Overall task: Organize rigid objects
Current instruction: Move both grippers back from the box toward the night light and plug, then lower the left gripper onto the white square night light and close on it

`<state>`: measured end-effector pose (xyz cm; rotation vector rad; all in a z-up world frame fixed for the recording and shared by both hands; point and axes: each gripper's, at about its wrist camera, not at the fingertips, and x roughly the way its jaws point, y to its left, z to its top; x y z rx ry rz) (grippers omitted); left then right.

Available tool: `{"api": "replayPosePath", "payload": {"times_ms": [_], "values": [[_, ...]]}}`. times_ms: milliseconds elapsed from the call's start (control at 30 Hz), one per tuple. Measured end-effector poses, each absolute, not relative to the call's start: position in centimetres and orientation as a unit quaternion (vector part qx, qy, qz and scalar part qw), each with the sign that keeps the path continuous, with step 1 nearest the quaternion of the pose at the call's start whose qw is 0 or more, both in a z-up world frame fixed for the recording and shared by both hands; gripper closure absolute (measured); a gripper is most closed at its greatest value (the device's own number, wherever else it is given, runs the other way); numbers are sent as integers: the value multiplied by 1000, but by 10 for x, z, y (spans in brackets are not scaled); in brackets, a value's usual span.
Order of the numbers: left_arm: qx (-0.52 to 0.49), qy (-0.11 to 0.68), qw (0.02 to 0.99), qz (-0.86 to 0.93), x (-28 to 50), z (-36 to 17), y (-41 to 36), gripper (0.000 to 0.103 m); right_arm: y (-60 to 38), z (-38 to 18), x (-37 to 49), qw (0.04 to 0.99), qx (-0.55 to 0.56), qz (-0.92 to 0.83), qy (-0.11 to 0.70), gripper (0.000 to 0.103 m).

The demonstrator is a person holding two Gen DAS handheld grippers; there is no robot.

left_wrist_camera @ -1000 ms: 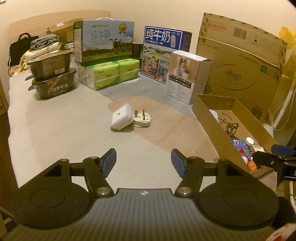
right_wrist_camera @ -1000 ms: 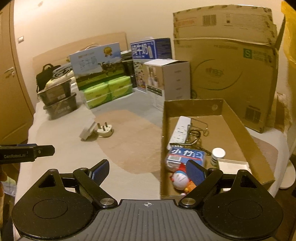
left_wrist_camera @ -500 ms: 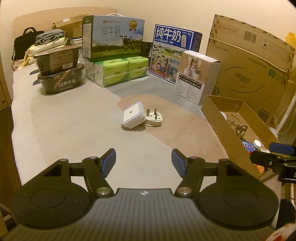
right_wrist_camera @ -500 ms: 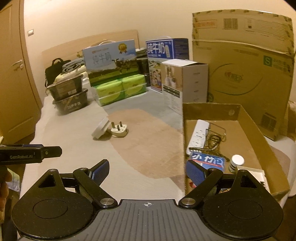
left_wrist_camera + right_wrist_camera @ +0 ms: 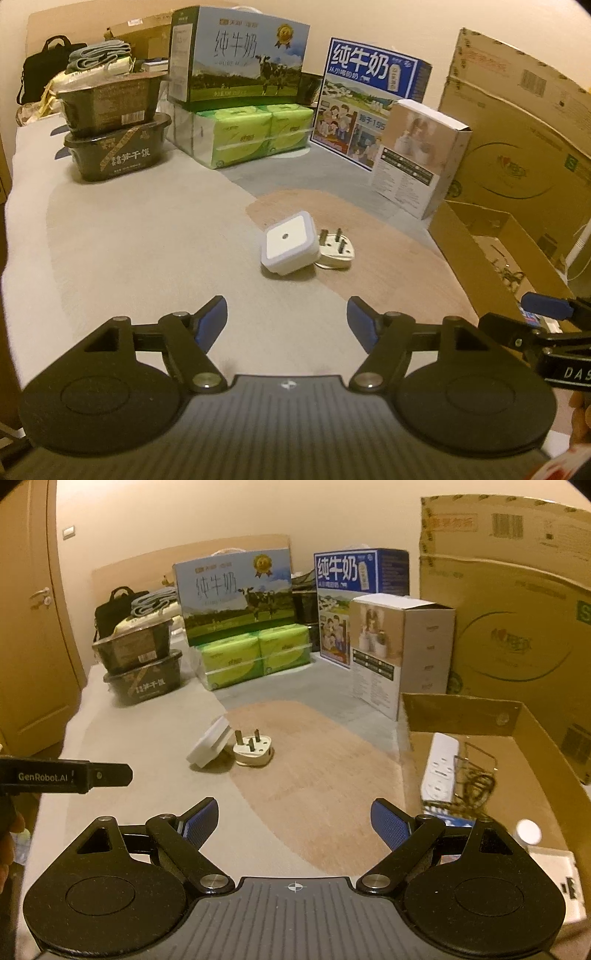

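Observation:
A square white night light (image 5: 289, 247) (image 5: 207, 747) leans on a cream three-pin plug (image 5: 337, 249) (image 5: 253, 752) in the middle of the bed cover. My left gripper (image 5: 286, 317) hovers short of them, its jaws opening with nothing between them. My right gripper (image 5: 293, 818) stands open and empty, to the right of the pair and beside the open cardboard box (image 5: 532, 746) (image 5: 465, 254). That box holds a white power strip (image 5: 439, 766), a wire rack (image 5: 476, 771), a small white bottle (image 5: 528, 830) and other items.
Two stacked dark food tubs (image 5: 114, 144), green tissue packs (image 5: 251, 133), two milk cartons (image 5: 240, 55) (image 5: 369, 96) and a white product box (image 5: 417, 155) line the far side. A large flattened carton (image 5: 509, 620) stands at right. A wooden door (image 5: 33, 627) is at left.
Both grippers have moved forward toward the night light and plug, which now look nearer. The left jaws have spread a little wider. The objects on the bed have not moved.

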<state>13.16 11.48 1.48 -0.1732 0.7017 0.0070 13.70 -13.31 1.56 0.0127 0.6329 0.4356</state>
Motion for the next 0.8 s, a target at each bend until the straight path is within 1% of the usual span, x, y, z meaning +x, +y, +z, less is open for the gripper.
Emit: {"api": "replayPosePath", "payload": {"times_ms": [367,500,800], "values": [[-96,356,929,-14,203,-26,133,34,-106,-22,202,927,-5,208,313,14],[-119,360,925,-28,225,-39,137,34,-100,-33,221,926,-11,207,316,14],[-147,360,920,-46,257,-55,138,34,-92,-50,241,923,-12,208,324,14]]}}
